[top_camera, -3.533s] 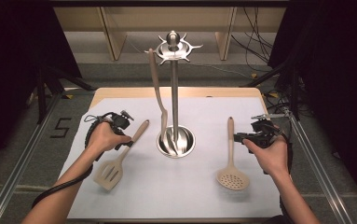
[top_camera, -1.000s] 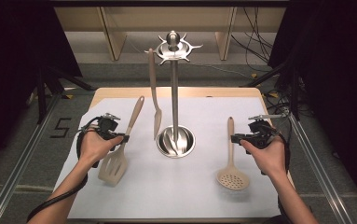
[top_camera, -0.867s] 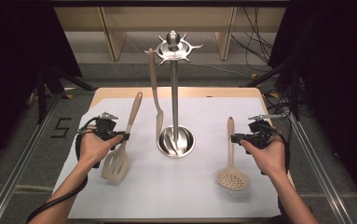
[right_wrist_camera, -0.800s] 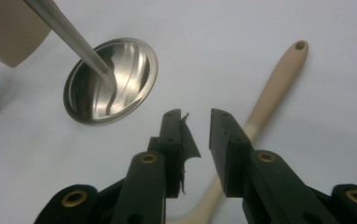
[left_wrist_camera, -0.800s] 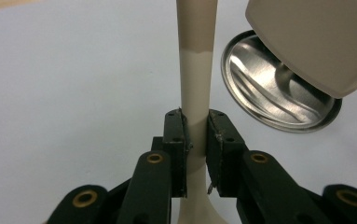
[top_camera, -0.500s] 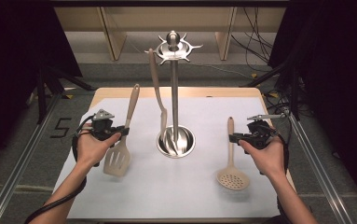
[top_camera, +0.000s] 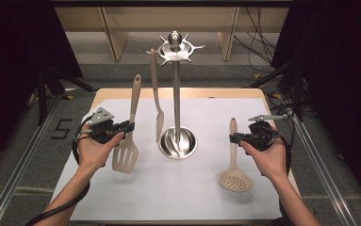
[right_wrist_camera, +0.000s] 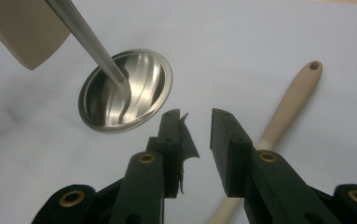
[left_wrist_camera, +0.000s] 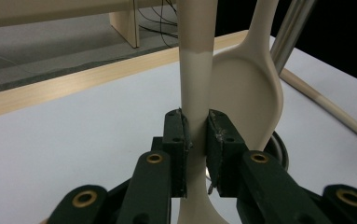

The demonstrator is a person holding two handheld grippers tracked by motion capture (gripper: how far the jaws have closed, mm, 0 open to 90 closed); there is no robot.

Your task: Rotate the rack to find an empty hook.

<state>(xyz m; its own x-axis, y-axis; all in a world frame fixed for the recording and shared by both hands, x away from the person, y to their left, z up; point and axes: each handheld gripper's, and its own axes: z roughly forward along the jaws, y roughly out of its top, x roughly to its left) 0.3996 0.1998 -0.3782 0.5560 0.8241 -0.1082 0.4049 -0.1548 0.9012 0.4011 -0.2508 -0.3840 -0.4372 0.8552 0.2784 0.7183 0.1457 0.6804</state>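
Wooden table [top_camera: 225,93] under a white sheet [top_camera: 183,188], steel rack base [top_camera: 178,142], skimmer [top_camera: 234,160] lying flat

Matt plastic spatula [top_camera: 127,136], glossy metal stand [top_camera: 177,113]

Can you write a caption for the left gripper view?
Left gripper fingers clamp the beige slotted turner handle, spoon hanging behind.
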